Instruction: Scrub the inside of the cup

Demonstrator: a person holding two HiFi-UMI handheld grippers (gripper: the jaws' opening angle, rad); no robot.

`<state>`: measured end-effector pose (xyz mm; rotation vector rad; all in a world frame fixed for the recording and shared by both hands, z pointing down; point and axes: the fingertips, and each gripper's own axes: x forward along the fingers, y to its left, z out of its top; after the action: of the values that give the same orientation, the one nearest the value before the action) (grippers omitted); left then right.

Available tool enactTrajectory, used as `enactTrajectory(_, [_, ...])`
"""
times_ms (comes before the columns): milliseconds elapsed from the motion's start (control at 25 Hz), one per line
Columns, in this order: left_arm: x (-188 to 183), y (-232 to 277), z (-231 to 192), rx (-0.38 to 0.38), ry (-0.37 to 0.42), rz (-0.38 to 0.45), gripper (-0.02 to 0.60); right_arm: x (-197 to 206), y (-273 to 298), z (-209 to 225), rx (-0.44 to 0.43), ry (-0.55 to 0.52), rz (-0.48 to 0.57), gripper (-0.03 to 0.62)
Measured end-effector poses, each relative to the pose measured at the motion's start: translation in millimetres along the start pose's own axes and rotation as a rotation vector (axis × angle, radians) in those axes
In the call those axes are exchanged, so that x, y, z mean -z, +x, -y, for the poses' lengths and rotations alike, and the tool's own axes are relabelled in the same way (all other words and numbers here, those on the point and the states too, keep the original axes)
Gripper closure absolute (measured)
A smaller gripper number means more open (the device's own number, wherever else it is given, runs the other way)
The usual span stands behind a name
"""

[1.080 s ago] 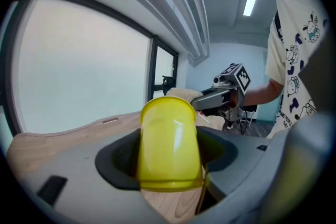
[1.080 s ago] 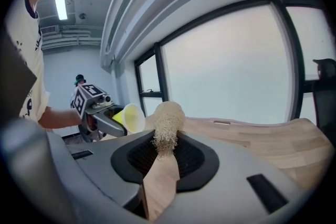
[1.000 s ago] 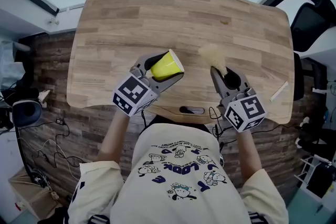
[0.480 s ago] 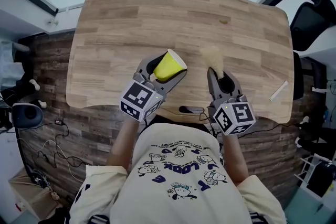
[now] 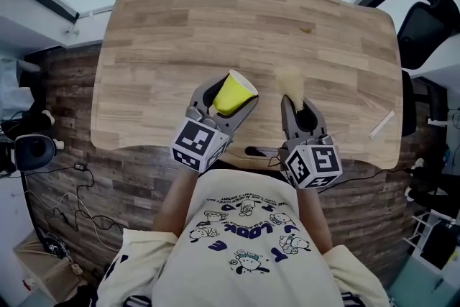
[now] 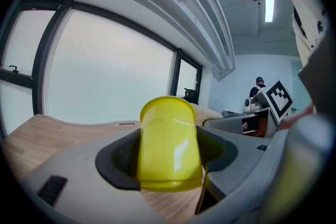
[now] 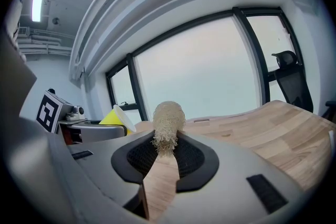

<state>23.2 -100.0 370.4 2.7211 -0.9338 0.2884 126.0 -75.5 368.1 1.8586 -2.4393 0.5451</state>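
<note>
yellow cup (image 5: 234, 90) is clamped across its body by the left tongs (image 6: 169, 159); it hangs over the table's (image 5: 180, 18) near edge, about mid-width, tilted with its mouth facing away and to the right; the scrubber (image 7: 168, 119), a pale fibrous wad, is pinched at its lower end by the right tongs (image 7: 166, 160), narrow gap, most of the wad past the tips; scrubber is just beside the cup, apart, not in the mouth yet.

Likely risks: the wad isn't lined up with the mouth, so it could catch the rim and lever the cup out of the grip; the thin wall may buckle under side squeeze plus push; the small bite on the wad may slip.

Only container is the cup; no view shows its inside, contents unknown.
</note>
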Motion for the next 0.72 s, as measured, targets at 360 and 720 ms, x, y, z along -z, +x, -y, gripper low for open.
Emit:
enactTrajectory(360, [2.1,-1.2,-3.9,-0.023,-0.044,0.006,0.256,5.7,1.4,1.0,0.015,0.017,-0.008,0.514])
enactTrajectory(720, [1.5,0.1,-1.5,-0.019,-0.02,-0.006,0.256,4.9,0.3,2.2,0.031,0.016,-0.001,0.514])
